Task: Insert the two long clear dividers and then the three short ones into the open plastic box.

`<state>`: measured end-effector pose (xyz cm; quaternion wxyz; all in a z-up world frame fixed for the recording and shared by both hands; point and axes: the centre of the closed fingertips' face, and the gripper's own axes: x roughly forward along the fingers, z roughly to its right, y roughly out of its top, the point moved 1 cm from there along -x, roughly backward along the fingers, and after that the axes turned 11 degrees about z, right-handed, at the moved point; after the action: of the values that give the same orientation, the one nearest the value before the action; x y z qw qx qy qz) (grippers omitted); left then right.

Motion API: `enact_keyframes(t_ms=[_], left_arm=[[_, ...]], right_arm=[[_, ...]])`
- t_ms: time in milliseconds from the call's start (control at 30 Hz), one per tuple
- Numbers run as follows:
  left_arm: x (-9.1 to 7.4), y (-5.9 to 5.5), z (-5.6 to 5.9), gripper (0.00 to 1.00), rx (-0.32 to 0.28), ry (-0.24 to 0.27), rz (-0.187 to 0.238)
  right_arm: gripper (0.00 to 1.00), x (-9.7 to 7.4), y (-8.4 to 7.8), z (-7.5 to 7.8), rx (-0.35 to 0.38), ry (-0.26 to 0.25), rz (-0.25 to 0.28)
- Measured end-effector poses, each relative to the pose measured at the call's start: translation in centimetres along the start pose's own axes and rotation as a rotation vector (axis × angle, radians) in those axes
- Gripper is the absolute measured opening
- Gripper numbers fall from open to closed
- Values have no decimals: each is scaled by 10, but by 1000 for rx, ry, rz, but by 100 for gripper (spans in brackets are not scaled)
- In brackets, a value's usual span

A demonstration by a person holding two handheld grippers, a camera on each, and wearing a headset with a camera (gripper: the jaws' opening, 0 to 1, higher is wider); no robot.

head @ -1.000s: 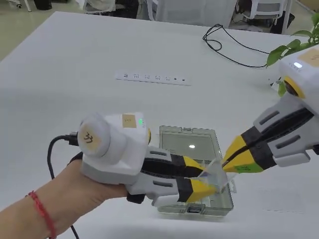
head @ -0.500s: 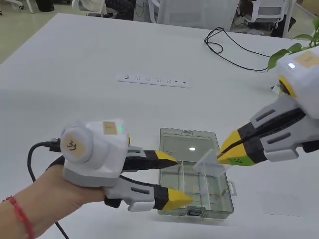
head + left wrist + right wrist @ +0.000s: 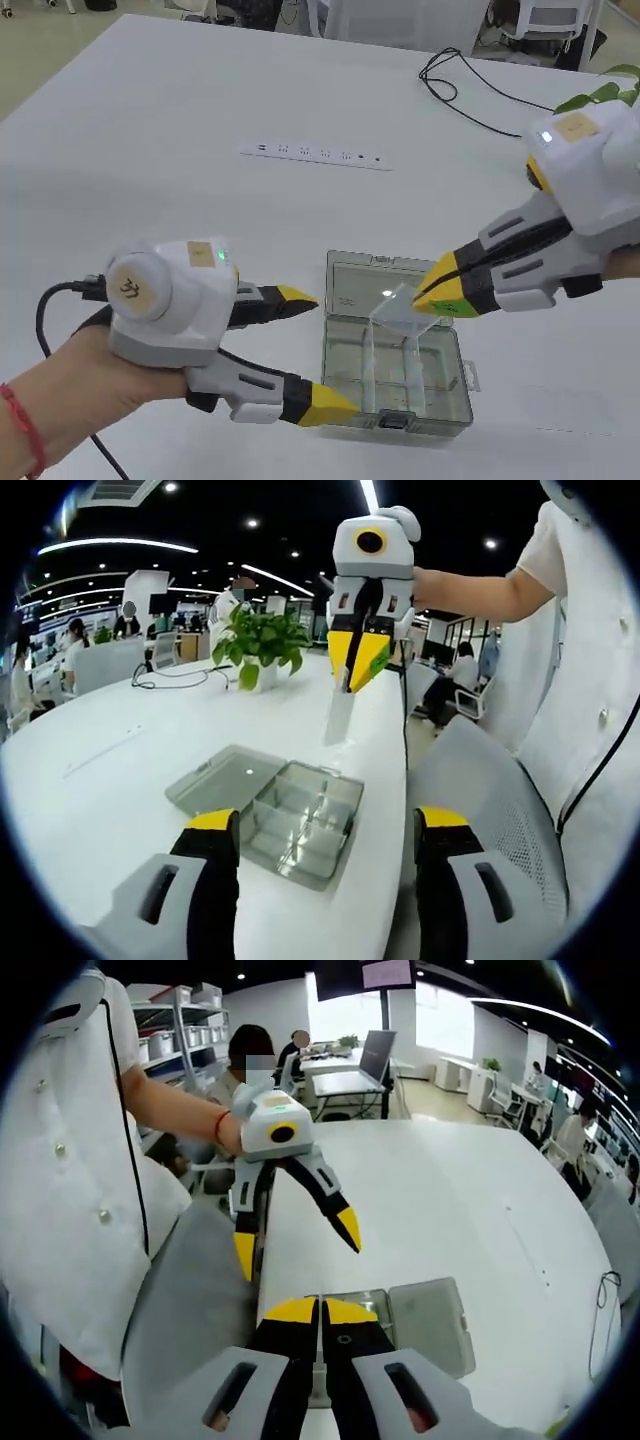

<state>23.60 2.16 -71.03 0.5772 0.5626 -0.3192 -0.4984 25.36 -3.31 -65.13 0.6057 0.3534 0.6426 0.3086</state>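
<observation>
Right gripper (image 3: 432, 292): jaws were pinched together on a clear divider (image 3: 398, 312), gripping one edge only, and the sheet hung free above the tray.
Left gripper (image 3: 312, 350): jaws were spread wide with nothing between them, hovering just left of the open plastic box (image 3: 440, 415), one tip near the lid (image 3: 370, 278), the other near the front corner.
Box: it sat on the white table (image 3: 150, 150) with the lid laid flat behind it, and neither gripper touched it.
Inside: some clear upright walls already stood in the tray. Their number could not be told through the glare.
Divider: it looked like one of the short pieces, tilted rather than plumb.
Risk, slip: slick plastic held by such a thin edge could swivel or drop out of the jaws if it caught on a wall.
Risk, miss: clear on clear made the slots hard to read, so a tilted entry would likely wedge crooked.
Risk, knock-on: pressing a jammed piece down could flex or pop out the walls already seated.
Risk, box: light and unbraced, it could skate or tip under a push unless the left gripper steadied it.
</observation>
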Motion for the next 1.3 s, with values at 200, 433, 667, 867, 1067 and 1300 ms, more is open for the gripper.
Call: enact_keyframes(t_ms=[200,433,667,867,1067,1300], left_arm=[[0,-10,-2,84,-5,1,-19],[0,-16,-7,98,-25,19,-9],[0,-18,-7,100,-36,15,-2],[0,-20,-7,100,-49,17,-1],[1,-20,-7,100,-52,18,7],[0,-21,-7,100,-55,21,8]], right_arm=[[3,15,-8,9,16,-5,6],[3,35,-23,22,41,-20,19],[3,50,-38,23,50,-25,7],[3,58,-51,27,52,-32,-7],[3,66,-63,27,49,-25,-29],[3,67,-66,28,39,-30,-41]])
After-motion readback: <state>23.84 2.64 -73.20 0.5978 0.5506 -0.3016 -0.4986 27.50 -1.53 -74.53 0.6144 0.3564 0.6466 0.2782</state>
